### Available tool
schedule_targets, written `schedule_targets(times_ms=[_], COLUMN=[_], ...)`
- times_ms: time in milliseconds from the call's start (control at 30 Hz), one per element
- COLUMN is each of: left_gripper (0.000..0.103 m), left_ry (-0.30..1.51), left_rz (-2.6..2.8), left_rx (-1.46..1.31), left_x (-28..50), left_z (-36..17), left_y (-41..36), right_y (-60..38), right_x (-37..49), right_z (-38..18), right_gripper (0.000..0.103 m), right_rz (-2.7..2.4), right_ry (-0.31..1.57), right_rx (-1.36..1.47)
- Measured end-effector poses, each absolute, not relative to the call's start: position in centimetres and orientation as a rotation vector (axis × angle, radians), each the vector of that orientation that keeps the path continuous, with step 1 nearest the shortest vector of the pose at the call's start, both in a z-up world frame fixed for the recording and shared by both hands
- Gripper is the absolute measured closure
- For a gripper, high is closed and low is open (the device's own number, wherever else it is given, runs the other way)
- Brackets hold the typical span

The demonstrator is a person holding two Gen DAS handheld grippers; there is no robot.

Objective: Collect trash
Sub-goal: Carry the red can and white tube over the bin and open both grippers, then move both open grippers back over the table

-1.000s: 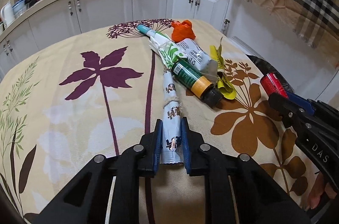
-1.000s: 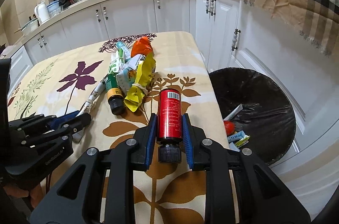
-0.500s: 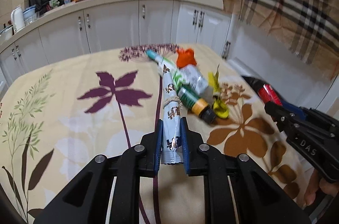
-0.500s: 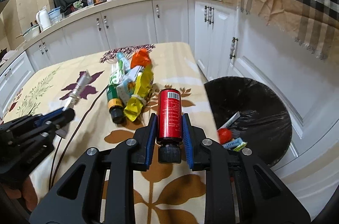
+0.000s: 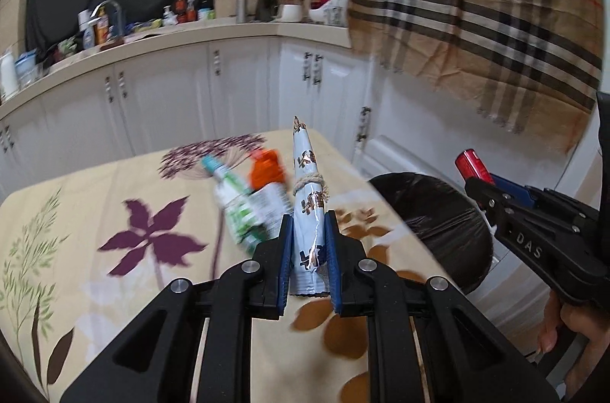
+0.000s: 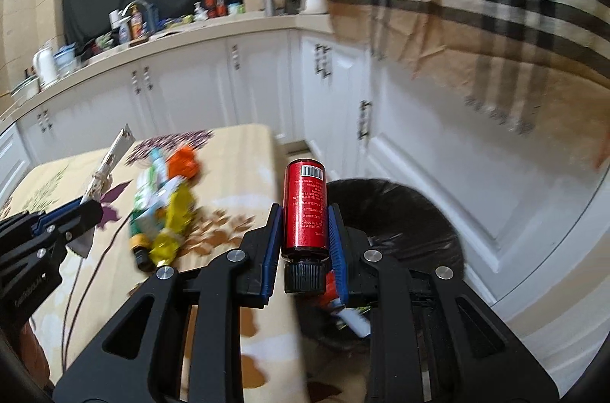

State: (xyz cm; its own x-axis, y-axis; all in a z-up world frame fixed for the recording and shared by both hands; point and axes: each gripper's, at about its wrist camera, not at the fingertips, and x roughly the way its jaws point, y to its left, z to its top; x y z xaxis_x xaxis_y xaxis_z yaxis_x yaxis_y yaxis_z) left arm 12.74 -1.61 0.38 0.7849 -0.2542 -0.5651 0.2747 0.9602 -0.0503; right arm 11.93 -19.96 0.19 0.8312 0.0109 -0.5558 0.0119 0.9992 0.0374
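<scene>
Trash in hand: I have two pieces up off the table, a red cylindrical bottle with a black screw cap (image 6: pixel 305 208) and a pale blue rolled paper wrapper tied with twine (image 5: pixel 308 208)
Right gripper (image 6: pixel 304 231): clenched on the red bottle, pads flat against its lower body just above the cap
Left gripper (image 5: pixel 308 252): clenched on the wide end of the blue wrapper
Bottle handling: I judge it rigid, smooth and a bit slippery; the straight wall where I hold it is the safe place
Wrapper handling: looks light, soft and crushable, so I'd keep hold of the thick end, below the twine
Bottle axis: long axis runs along the fingers, cap toward my camera, base pointing away and up
Wrapper axis: also in line with the fingers, tapering to a narrow tip that points away and upward
Where they are: the bottle sits in front of the black-lined round bin (image 6: pixel 400 208) beside the table; the wrapper hangs above the floral beige tablecloth (image 5: pixel 114 197)
Left behind: a blurred heap of green, orange and yellow packets (image 6: pixel 164 197) lies on the cloth
</scene>
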Motion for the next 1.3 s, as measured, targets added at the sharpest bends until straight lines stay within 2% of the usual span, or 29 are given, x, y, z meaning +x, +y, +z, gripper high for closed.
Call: schedule_targets(times_ms=[500, 900, 933, 1000, 1167, 1300], left_gripper=[0.086, 0.085, 0.084, 0.083, 0.066, 0.065], left_ry=[0.611, 0.649, 0.652, 0.669, 0.676, 0.671], left_rz=[-0.391, -0.422, -0.423, -0.423, -0.422, -0.412], left_rx=[0.14, 0.202, 0.202, 0.209, 0.19, 0.189], left_x=[16.6, 19.2, 19.5, 20.0, 20.4, 20.2], left_z=[-1.2, -3.5, -3.6, -4.0, -4.1, -3.9], left_y=[-10.0, -14.0, -14.2, -14.6, -14.6, -14.2], right_y=[-26.0, -28.4, -28.5, -28.7, -29.0, -28.8], right_x=[15.0, 17.4, 17.5, 17.8, 17.7, 17.5], right_z=[-1.6, -3.8, -4.0, -4.2, -4.5, -4.5], right_gripper=[0.08, 0.079, 0.078, 0.065, 0.064, 0.064], right_rz=[-0.109, -0.128, -0.13, -0.135, -0.147, -0.143], right_ry=[0.589, 0.616, 0.616, 0.621, 0.628, 0.631], right_rx=[0.065, 0.09, 0.092, 0.1, 0.106, 0.104])
